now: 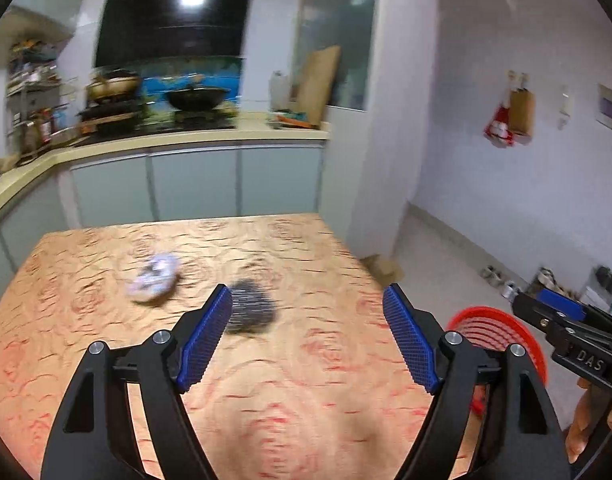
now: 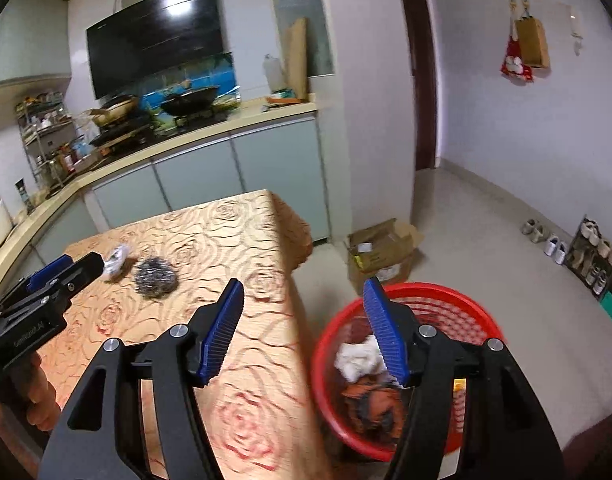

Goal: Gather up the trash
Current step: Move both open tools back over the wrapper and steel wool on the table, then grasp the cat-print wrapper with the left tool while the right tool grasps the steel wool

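Counts: kitchen table, floor and counter

On the table [image 2: 241, 240] lie two bits of trash: one steel-wool scrubber [image 2: 155, 276] and one crumpled white wad [image 2: 115, 258]. One red basket [image 2: 446, 292] stands on the floor, with one open cardboard box [image 2: 382, 248] beyond it. Two pans sit on the stove. Two bags hang on the wall. Loose shoes along the wall: perhaps four.

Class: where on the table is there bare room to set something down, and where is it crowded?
The near half of the table, from the steel scrubber to the edge above the red basket, is bare. The far left is crowded: scrubber and crumpled wrapper lie side by side.
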A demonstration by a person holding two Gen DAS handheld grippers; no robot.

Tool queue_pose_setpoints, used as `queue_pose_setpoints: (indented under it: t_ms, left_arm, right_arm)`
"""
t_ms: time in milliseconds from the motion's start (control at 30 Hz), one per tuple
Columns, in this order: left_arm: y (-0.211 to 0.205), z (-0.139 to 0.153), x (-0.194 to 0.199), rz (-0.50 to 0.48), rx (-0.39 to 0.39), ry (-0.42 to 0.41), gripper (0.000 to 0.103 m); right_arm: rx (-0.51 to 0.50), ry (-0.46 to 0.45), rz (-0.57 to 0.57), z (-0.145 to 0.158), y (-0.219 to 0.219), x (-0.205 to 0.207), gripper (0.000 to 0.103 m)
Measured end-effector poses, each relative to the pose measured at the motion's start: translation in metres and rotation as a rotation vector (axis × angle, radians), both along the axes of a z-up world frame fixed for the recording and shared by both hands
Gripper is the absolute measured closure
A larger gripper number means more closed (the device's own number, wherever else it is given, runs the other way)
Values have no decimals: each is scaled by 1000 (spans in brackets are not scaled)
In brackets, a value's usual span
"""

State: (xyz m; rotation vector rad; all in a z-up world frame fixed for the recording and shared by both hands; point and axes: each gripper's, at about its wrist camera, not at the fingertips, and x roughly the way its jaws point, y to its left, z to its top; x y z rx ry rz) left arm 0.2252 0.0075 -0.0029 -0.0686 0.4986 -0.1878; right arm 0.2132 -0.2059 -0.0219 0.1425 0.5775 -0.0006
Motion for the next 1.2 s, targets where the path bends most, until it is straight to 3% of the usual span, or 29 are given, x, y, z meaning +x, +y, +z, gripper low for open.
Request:
queue_pose_setpoints:
  t_ms: [133, 267, 467, 900, 1200]
  left_arm:
    - [43, -1, 5, 104, 13, -6, 27]
    - [88, -4, 13, 231, 82, -24, 26]
    - [135, -16, 30, 309, 62, 9, 25]
    - [125, -51, 93, 194, 123, 95, 25]
    - [122, -71, 136, 178, 157, 167, 25]
  right_arm:
    - [8, -8, 45, 1, 27, 13, 41]
    - [16, -9, 78, -3, 50, 25, 37]
    - [16, 28, 146, -14, 88, 50, 37]
    - [20, 72, 197, -28, 121, 96, 37]
    - [1, 115, 245, -45, 137, 120, 36]
